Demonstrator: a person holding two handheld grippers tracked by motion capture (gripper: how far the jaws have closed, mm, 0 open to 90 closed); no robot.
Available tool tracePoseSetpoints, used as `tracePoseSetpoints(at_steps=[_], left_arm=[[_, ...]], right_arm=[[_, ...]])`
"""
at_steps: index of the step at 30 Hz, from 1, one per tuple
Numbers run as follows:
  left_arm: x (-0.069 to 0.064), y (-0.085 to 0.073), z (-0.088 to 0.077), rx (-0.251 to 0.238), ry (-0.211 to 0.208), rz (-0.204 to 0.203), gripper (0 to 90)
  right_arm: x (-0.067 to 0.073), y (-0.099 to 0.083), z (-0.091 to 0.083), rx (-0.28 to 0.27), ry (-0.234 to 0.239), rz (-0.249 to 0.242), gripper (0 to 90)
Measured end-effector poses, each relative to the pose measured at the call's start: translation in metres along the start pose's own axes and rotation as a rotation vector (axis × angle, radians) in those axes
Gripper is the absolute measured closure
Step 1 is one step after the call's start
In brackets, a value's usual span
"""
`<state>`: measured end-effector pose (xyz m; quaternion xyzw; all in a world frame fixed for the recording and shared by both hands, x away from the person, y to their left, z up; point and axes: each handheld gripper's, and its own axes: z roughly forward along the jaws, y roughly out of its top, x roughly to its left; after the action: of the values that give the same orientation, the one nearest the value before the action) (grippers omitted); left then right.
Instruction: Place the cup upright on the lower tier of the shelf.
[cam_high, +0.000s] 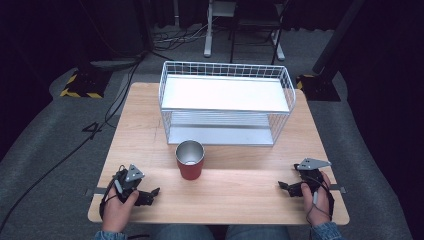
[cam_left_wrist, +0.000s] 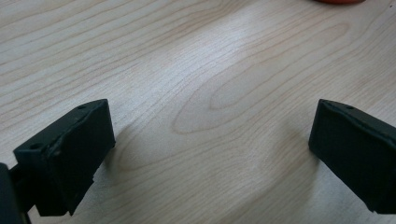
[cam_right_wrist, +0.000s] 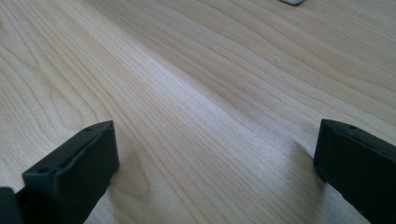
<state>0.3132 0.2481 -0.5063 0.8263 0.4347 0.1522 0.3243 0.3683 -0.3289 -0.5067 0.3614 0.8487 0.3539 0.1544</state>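
1. Nothing had really got going, as far as I could judge. The red metal cup with the silver rim stood upright near the middle of the light wooden table, untouched.
2. The left gripper rested at the near left corner, jaws spread wide with bare wood between them. The right gripper did the same at the near right.
3. The cup looked empty inside.
4. The white wire two-tier shelf basket sat just behind the cup, both shelves bare.

High view looks forward and down over the whole table; both gripper views skim its wood closely.
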Motion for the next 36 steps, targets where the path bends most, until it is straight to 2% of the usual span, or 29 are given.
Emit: tracePoseSetpoints(at_steps=[2,3,4,5,6,7,9,10,13,16,20,25,28,36], left_arm=[[-0.001,0.0,-0.001,-0.028,-0.015,-0.005,6.1],[-0.001,0.0,-0.001,-0.028,-0.015,-0.005,13.7],[-0.002,0.001,-0.002,-0.071,-0.039,-0.027,21.8],[-0.002,0.002,-0.002,-0.091,-0.051,-0.035,20.5],[-0.003,0.003,-0.003,-0.114,-0.057,-0.041,14.2],[-0.003,0.003,-0.003,-0.114,-0.057,-0.041,13.7],[-0.009,0.008,-0.005,-0.206,-0.077,-0.046,16.4],[-0.009,0.008,-0.005,-0.206,-0.077,-0.046,14.3],[-0.014,0.013,-0.008,-0.283,-0.099,-0.064,14.9],[-0.018,0.017,-0.009,-0.325,-0.114,-0.047,15.2],[-0.022,0.022,-0.007,-0.364,-0.138,-0.028,15.2],[-0.028,0.027,-0.006,-0.412,-0.131,-0.015,15.2],[-0.031,0.029,-0.005,-0.427,-0.153,-0.002,15.2],[-0.043,0.034,0.003,-0.434,-0.166,0.008,15.1]], right_arm=[[0.0,0.0,0.0,0.001,0.003,-0.004,0.3],[0.0,0.0,0.0,0.001,0.003,-0.004,0.3],[0.0,0.0,0.0,0.001,0.004,-0.004,0.3],[0.0,0.0,0.0,0.0,0.004,-0.005,0.3],[0.0,0.0,0.0,0.0,0.005,-0.005,0.3],[0.0,0.0,0.0,0.0,0.005,-0.005,0.3],[0.0,0.0,0.0,0.0,0.007,-0.008,0.4],[0.0,0.0,0.0,0.0,0.007,-0.008,0.3],[0.0,0.0,0.0,0.0,0.007,-0.008,0.3],[0.0,0.0,0.0,-0.001,0.006,-0.008,0.4],[0.0,-0.001,-0.001,0.001,0.008,-0.009,0.4],[0.0,-0.001,-0.001,0.001,0.008,-0.011,0.3],[0.0,-0.001,-0.001,0.0,0.009,-0.01,0.4],[0.0,-0.001,-0.001,0.001,0.008,-0.011,0.3]])
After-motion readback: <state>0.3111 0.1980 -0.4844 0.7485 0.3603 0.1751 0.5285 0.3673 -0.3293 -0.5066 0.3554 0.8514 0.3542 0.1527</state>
